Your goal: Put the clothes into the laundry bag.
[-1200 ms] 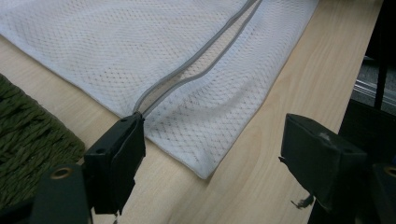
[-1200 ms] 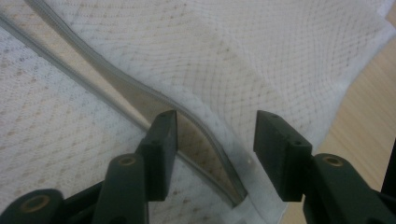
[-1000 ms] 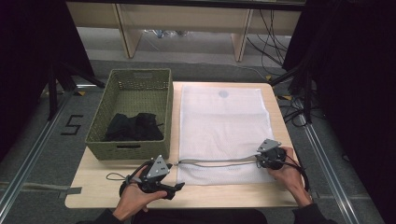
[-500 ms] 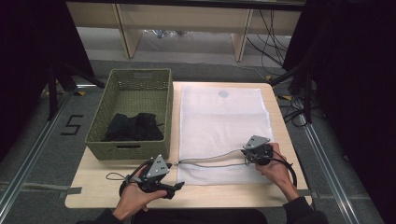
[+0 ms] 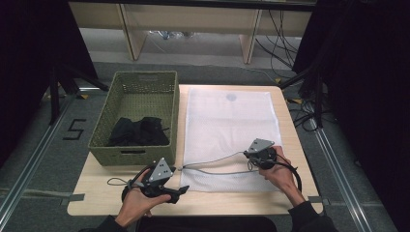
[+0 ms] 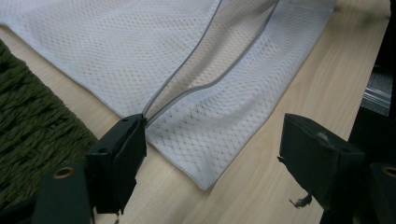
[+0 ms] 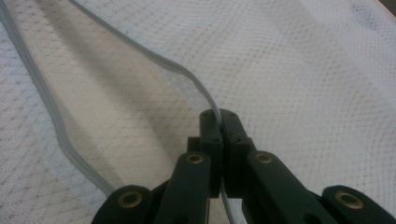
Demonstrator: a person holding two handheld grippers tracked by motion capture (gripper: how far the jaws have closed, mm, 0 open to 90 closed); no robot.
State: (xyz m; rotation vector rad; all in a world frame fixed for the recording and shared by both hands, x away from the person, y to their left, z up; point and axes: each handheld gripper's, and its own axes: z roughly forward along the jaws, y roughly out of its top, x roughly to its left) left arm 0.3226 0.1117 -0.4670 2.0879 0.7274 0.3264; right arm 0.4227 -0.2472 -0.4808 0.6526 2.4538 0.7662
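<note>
White mesh bag (image 5: pixel 231 126) lying flat across the right half of the desk (image 5: pixel 104 199), zipper (image 5: pixel 212 161) running along its near end, open into a gap. Right claw (image 5: pixel 247 154) pinched shut on the upper zipper edge (image 7: pixel 187 74), lifting it off the lower one. Moved since a second ago: then at the bag's 4 o'clock corner, half a second ago partway in, now further toward 9 o'clock, near the middle of the near end; the raised edge arches higher and the gap is wider than before. Left claw (image 5: pixel 180 190) unchanged, jaws spread wide, resting low at the bag's 7 o'clock corner; one finger (image 6: pixel 119 161) touching the zipper's closed end, the other well clear over bare wood. Green woven basket (image 5: pixel 167 121) at 9 o'clock of the bag, just beside it, dark clothes (image 5: pixel 138 131) heaped in its near part, same as earlier.
</note>
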